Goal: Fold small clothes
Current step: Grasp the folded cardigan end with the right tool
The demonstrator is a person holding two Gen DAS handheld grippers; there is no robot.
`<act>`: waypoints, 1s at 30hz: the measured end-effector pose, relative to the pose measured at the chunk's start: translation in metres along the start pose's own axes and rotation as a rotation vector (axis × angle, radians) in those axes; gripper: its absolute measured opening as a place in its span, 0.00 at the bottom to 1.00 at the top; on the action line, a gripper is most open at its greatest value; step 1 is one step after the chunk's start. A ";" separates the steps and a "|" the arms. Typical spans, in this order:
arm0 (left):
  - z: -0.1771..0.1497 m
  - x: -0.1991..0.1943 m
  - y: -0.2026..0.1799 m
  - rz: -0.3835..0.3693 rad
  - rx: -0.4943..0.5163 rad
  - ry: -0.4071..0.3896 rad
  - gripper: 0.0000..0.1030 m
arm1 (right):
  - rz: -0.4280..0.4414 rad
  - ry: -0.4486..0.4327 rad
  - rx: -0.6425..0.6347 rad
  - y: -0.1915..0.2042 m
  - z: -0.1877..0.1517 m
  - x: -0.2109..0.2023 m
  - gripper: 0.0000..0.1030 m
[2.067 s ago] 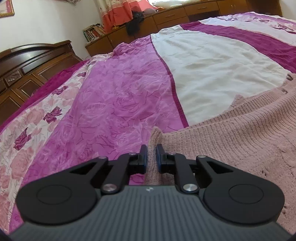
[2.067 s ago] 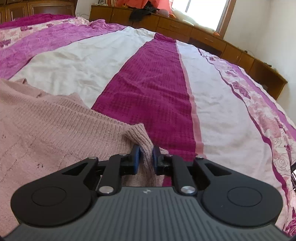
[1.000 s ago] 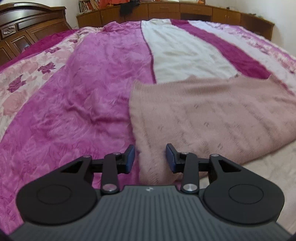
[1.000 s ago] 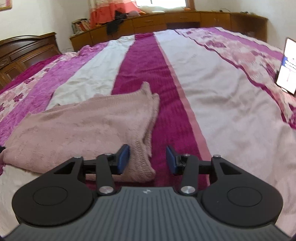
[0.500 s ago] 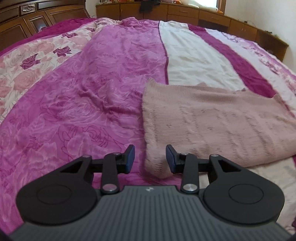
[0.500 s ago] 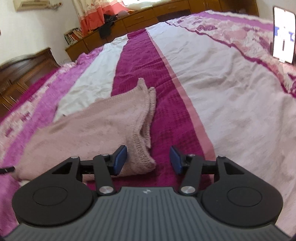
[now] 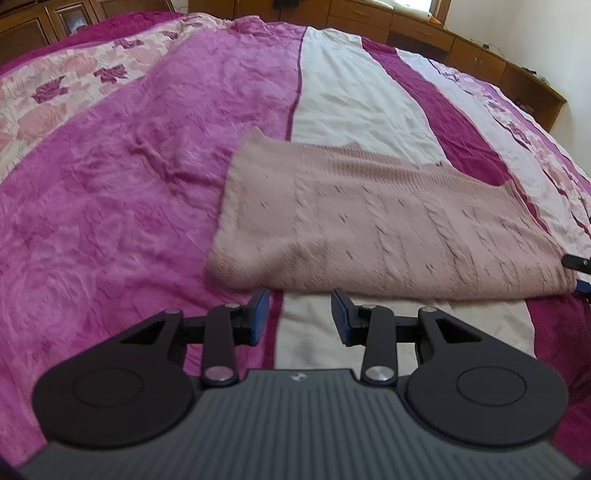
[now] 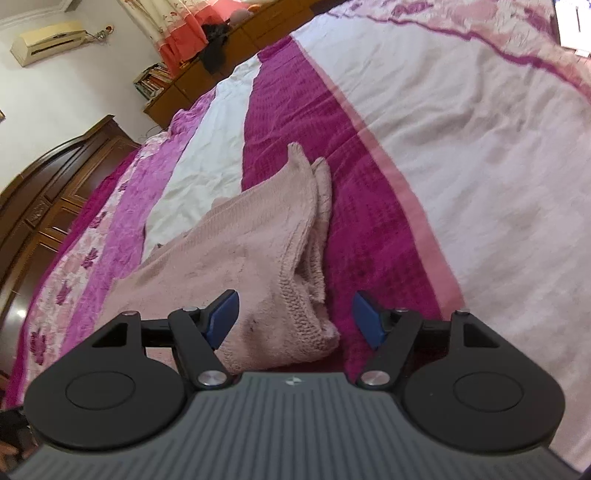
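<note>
A dusty-pink knitted garment lies folded over on the bed, its fold edge toward me. My left gripper hangs open just short of that near edge, nothing between its blue pads. In the right wrist view the same pink knit shows its right end, with two layered edges and a pointed corner farther back. My right gripper is open wide, its pads on either side of the knit's near right corner without touching it. The right gripper's tip shows at the far right edge of the left wrist view.
The bedspread has magenta, white and floral stripes and fills both views. A dark wooden headboard stands at the left, low wooden cabinets run along the far wall. A lit screen rests on the bed's far right.
Both grippers let go of the pink knit after laying it over and drew back. The left one has moved clear of the near edge; the right one has opened wider and tilted.
</note>
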State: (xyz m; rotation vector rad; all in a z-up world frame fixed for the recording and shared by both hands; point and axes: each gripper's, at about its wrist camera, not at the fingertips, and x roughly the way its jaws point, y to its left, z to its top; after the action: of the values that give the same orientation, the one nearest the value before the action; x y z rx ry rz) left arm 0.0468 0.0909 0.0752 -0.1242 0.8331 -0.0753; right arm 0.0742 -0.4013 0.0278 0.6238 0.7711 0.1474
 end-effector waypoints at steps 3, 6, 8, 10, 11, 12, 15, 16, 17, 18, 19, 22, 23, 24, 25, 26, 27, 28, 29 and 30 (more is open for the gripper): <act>-0.006 0.003 -0.007 -0.002 0.000 0.016 0.38 | 0.048 0.028 0.039 -0.005 0.003 0.008 0.73; -0.010 0.005 -0.012 -0.007 -0.001 0.030 0.38 | 0.095 0.057 0.091 -0.009 0.005 0.020 0.73; -0.012 0.006 -0.016 -0.009 0.003 0.039 0.38 | 0.112 0.059 0.114 -0.011 0.006 0.026 0.73; -0.014 0.006 -0.019 -0.012 0.004 0.044 0.38 | 0.129 0.061 0.133 -0.013 0.007 0.029 0.73; -0.015 0.007 -0.020 -0.014 0.003 0.047 0.38 | 0.132 0.061 0.139 -0.013 0.007 0.031 0.72; -0.016 0.008 -0.022 -0.016 0.002 0.053 0.38 | 0.135 0.062 0.142 -0.014 0.007 0.033 0.72; -0.018 0.011 -0.025 -0.010 0.007 0.067 0.38 | 0.131 0.060 0.130 -0.013 0.006 0.036 0.70; -0.019 0.012 -0.026 -0.007 0.008 0.070 0.38 | 0.124 0.059 0.121 -0.012 0.006 0.037 0.65; -0.019 0.012 -0.027 -0.004 0.009 0.072 0.38 | 0.118 0.058 0.115 -0.013 0.005 0.037 0.61; -0.019 0.011 -0.028 -0.006 0.009 0.072 0.38 | 0.114 0.058 0.113 -0.014 0.005 0.038 0.58; -0.019 0.010 -0.029 -0.010 0.010 0.069 0.38 | 0.112 0.059 0.117 -0.016 0.004 0.038 0.52; -0.020 0.010 -0.031 -0.009 0.020 0.070 0.38 | 0.124 0.061 0.148 -0.023 0.004 0.038 0.44; -0.020 0.011 -0.031 -0.005 0.025 0.073 0.38 | 0.127 0.061 0.154 -0.025 0.004 0.038 0.44; -0.020 0.012 -0.032 -0.001 0.028 0.077 0.38 | 0.128 0.060 0.151 -0.025 0.004 0.038 0.44; -0.021 0.012 -0.032 0.001 0.028 0.081 0.38 | 0.127 0.059 0.146 -0.024 0.004 0.038 0.44; -0.021 0.012 -0.032 0.000 0.026 0.082 0.38 | 0.123 0.057 0.143 -0.024 0.003 0.039 0.44; -0.021 0.012 -0.033 -0.003 0.024 0.082 0.38 | 0.121 0.055 0.147 -0.024 0.003 0.040 0.44; -0.021 0.012 -0.033 -0.005 0.025 0.082 0.38 | 0.124 0.053 0.150 -0.024 0.003 0.040 0.45; -0.021 0.012 -0.034 -0.005 0.027 0.083 0.38 | 0.125 0.055 0.147 -0.024 0.003 0.041 0.46; -0.021 0.011 -0.035 -0.005 0.030 0.082 0.38 | 0.126 0.057 0.142 -0.023 0.003 0.043 0.46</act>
State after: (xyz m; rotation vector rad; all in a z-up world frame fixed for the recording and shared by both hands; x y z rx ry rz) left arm 0.0385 0.0533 0.0579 -0.0952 0.9133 -0.0982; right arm 0.1048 -0.4067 -0.0097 0.8066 0.8017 0.2277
